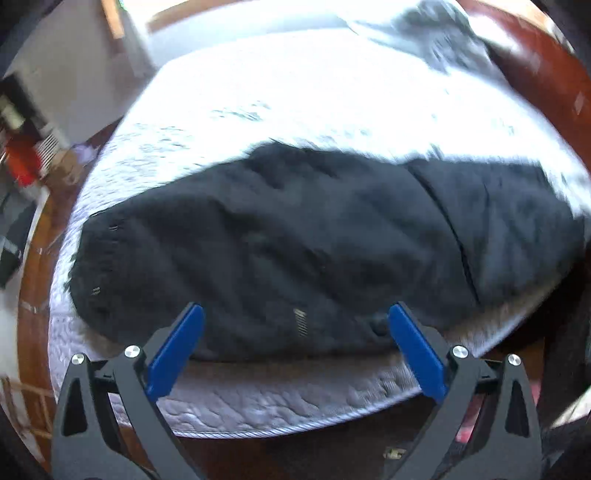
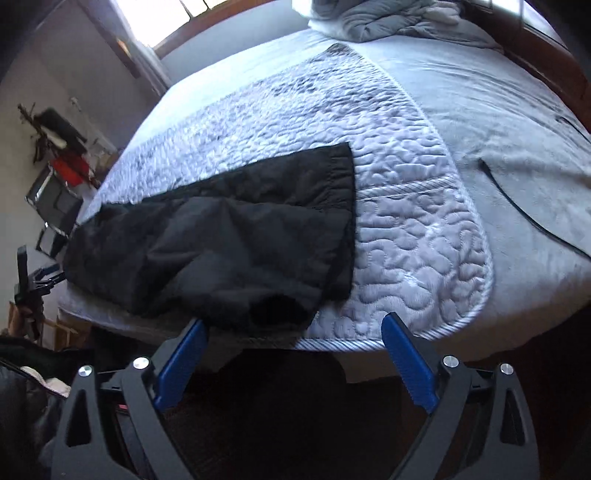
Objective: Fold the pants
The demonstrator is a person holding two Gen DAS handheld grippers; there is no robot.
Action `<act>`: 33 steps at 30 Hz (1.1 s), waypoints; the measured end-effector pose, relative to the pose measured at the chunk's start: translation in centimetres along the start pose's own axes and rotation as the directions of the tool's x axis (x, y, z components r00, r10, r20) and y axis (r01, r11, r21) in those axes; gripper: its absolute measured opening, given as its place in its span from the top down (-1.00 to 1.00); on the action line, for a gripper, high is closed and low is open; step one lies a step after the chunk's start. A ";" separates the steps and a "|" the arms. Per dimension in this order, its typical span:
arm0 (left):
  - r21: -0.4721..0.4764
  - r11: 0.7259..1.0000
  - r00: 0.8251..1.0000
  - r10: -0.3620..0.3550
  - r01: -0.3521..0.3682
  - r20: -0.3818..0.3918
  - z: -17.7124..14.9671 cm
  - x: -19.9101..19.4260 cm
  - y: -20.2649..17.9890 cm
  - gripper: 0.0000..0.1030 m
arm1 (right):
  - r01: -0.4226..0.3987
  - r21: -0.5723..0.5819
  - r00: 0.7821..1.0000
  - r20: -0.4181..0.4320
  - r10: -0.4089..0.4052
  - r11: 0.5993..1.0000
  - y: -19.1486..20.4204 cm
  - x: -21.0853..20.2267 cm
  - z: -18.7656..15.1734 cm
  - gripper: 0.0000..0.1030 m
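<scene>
Left gripper [image 1: 295,321], left wrist view: spread wide, blue fingers [image 1: 177,350] well apart, nothing between them. Hovering at the near edge of the black pants [image 1: 280,240], both fingertips over the closest hem of the fabric; contact impossible to tell. Pants stretched crosswise just ahead of the gripper, filling the middle of the view, a seam running down the right part, a small white label near the near edge between the fingertips. Laid on a quilted white mattress cover [image 1: 258,402], whose corded edge curves below the fingers. Beyond, a rumpled grey blanket [image 1: 436,33] at the far right of the bed, dark wooden bed frame [image 1: 532,66] around it. Whole view blurred.

Right gripper [image 2: 293,328], right wrist view: likewise opened wide, blue fingers [image 2: 406,362] empty. Positioned at the near edge of the bed, pants ahead and mostly to the left; left fingertip at the pants' nearest fold, right fingertip over bare quilted cover [image 2: 413,229]. Pants folded lengthwise, one leg lying over the other, cuff end toward the centre of the mattress. Grey fleece blanket [image 2: 517,147] spread over the bed's right side, a black cable [image 2: 517,203] trailing across it. Left gripper [image 2: 40,277] visible at the far left, beside the pants' other end.
</scene>
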State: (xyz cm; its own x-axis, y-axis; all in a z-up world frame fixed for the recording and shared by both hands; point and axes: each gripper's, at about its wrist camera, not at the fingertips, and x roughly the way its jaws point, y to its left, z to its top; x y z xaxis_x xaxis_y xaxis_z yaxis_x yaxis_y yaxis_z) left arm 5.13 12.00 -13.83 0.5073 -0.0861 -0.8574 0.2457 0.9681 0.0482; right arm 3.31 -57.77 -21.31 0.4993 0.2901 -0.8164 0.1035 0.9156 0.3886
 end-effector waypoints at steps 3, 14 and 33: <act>-0.150 0.987 0.998 -0.057 0.056 -0.001 -0.2 0.1 3.1 -0.94 | -0.049 0.111 0.995 0.094 0.038 0.993 -1.9 -1.4 0.1 -0.84; -0.513 0.858 1.000 -0.014 0.013 0.001 -3.1 1.7 10.5 -0.94 | 0.089 0.135 0.996 -0.036 -0.085 0.987 -2.1 7.6 5.6 -0.84; -0.723 0.684 0.994 0.102 -0.099 -0.040 -6.4 4.6 15.0 -0.94 | 0.175 0.036 0.983 0.049 -0.177 0.984 -1.6 12.6 17.3 0.63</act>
State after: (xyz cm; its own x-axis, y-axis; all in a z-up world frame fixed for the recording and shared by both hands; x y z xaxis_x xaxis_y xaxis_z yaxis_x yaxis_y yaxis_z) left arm 5.82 27.67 -20.31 0.4966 0.0222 -0.8677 -0.4790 0.8406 -0.2526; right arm 24.33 -60.44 -24.77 0.5147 0.1099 -0.8503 0.2198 0.9417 0.2548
